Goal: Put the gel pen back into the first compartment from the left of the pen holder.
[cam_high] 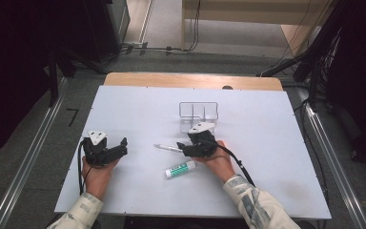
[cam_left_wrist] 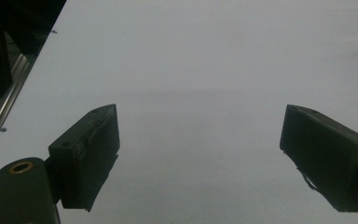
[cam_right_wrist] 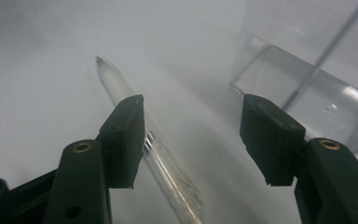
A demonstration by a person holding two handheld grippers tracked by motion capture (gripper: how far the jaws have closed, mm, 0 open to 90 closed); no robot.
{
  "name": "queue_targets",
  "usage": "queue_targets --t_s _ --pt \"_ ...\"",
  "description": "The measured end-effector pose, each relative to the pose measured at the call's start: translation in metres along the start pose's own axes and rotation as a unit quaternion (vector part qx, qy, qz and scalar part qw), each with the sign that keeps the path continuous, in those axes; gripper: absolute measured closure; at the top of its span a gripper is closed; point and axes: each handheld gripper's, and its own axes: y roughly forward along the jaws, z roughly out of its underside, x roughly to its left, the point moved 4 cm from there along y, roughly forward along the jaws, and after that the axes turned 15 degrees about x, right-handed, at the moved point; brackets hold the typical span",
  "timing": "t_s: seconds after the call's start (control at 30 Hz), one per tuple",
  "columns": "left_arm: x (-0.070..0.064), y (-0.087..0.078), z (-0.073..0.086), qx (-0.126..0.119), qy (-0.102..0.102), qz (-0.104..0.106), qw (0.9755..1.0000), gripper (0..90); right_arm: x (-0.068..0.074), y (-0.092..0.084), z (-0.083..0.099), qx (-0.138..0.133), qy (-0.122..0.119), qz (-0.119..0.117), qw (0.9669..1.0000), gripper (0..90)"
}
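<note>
Hovering right gripper low over pen, jaws apart

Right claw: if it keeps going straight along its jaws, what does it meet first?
Probably the clear pen: it lies on the white table, running under the right claw beside one jaw. The clear plastic organizer stands further on, off to the other side. Depth is hard to judge.
</note>
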Motion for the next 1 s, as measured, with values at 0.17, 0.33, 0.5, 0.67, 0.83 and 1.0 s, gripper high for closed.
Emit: queue_targets --t_s 0.17,0.33,0.5,0.67,0.83,1.0 --pt "0.0 0.0 0.0 0.0 0.0 0.0 1.0 12.6 0.011 0.007 -0.008 0.008 -0.023 -0.006 0.9997 47.9" --pt "0.0 0.0 0.0 -0.001 0.0 0.0 1.0 12.6 0.019 0.012 -0.013 0.016 -0.037 -0.007 0.9992 52.6" --pt "0.0 0.0 0.0 -0.001 0.001 0.001 1.0 12.6 0.025 0.017 -0.019 0.017 -0.047 -0.012 0.9987 59.1" --pt "0.0 0.0 0.0 -0.001 0.001 0.001 1.0 12.8 0.029 0.022 -0.021 0.031 -0.054 -0.017 0.9979 60.0" --pt "0.0 0.0 0.0 -0.002 0.001 0.0 1.0 12.9 0.031 0.025 -0.022 0.035 -0.055 -0.019 0.9977 60.9" --pt "0.0 0.0 0.0 0.0 0.003 -0.001 1.0 12.9 0.032 0.028 -0.023 0.044 -0.062 -0.019 0.9969 61.8"
